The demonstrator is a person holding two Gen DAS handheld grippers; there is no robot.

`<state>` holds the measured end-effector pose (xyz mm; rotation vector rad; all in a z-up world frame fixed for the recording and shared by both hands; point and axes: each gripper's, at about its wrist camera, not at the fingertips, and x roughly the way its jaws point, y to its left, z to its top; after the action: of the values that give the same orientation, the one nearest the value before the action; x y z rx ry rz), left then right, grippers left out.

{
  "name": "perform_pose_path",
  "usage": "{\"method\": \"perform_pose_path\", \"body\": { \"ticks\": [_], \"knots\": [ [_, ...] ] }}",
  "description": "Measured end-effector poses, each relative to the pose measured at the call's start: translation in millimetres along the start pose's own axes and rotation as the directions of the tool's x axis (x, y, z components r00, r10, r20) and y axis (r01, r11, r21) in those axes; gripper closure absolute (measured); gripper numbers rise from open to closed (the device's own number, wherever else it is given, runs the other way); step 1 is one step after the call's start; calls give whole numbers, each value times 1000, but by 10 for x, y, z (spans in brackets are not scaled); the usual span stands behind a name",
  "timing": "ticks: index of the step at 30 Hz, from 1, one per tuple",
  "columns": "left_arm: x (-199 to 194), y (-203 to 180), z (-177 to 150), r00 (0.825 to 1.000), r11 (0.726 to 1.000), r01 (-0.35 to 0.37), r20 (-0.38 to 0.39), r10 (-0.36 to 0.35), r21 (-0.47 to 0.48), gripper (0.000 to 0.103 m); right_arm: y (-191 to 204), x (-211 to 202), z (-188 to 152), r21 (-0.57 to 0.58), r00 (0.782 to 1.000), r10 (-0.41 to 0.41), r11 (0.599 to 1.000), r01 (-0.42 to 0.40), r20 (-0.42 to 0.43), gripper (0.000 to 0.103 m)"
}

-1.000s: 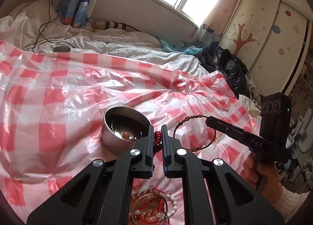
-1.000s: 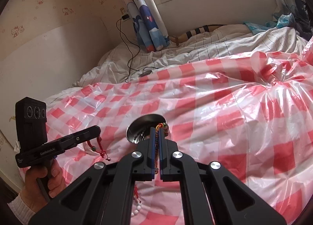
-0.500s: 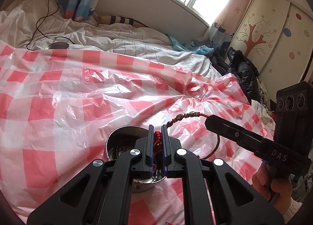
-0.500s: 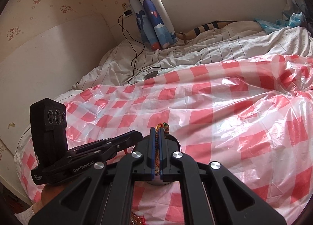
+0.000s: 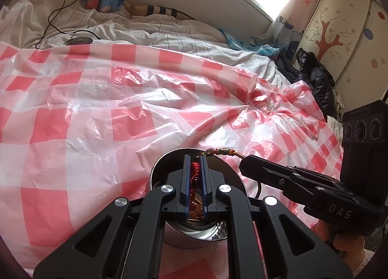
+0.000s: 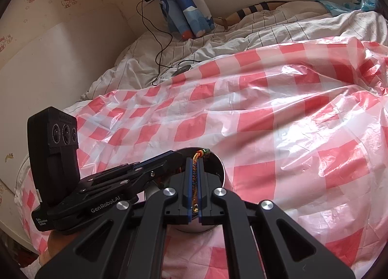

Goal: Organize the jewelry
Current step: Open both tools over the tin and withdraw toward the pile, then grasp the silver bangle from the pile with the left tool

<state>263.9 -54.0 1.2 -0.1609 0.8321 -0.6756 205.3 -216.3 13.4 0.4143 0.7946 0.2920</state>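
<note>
A steel bowl (image 5: 167, 157) stands on the checked plastic sheet, right under both grippers. My left gripper (image 5: 195, 157) is shut on a red braided bracelet (image 5: 195, 170), which hangs over the bowl's opening. From the right comes my right gripper (image 5: 245, 166), shut on a multicoloured braided bracelet (image 5: 219, 151) whose beaded end lies across the bowl's far rim. In the right wrist view the same cord (image 6: 194, 174) runs between the right gripper's (image 6: 194, 159) pads above the bowl (image 6: 219, 170). The left gripper (image 6: 177, 156) reaches in beside it from the left.
A crinkled red-and-white checked plastic sheet (image 5: 121, 109) covers the bed. Behind it lie white striped bedding, a black cable (image 6: 160, 43) and a small round disc (image 5: 77, 41). A dark jacket (image 5: 315, 77) and a wardrobe (image 5: 339, 36) are at the right. A hand (image 5: 339, 240) holds the right gripper.
Both grippers have moved forward and down with their bracelets, from beside the bowl to right over it. The pile of beads near the bottom edge has dropped out of view.
</note>
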Motion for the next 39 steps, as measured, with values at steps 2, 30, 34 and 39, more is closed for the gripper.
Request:
{"method": "perform_pose_path", "body": {
  "ticks": [2, 30, 34, 39],
  "knots": [
    [12, -9, -9, 999, 1000, -25, -20, 25, 11, 91, 14, 56, -32, -8, 1000, -11, 1000, 10, -19, 99],
    [-1322, -47, -1082, 974, 974, -223, -39, 224, 44, 17, 151, -1082, -1236, -161, 974, -218, 966, 204, -70, 35],
    [-1194, -302, -1124, 980, 964, -188, -34, 197, 187, 17, 267, -1079, -1168, -196, 976, -215, 958, 207, -18, 35],
    [-877, -513, -1152, 979, 940, -148, -91, 184, 309, 31, 227, -955, -1202, -202, 971, -236, 954, 223, -44, 34]
  ]
}}
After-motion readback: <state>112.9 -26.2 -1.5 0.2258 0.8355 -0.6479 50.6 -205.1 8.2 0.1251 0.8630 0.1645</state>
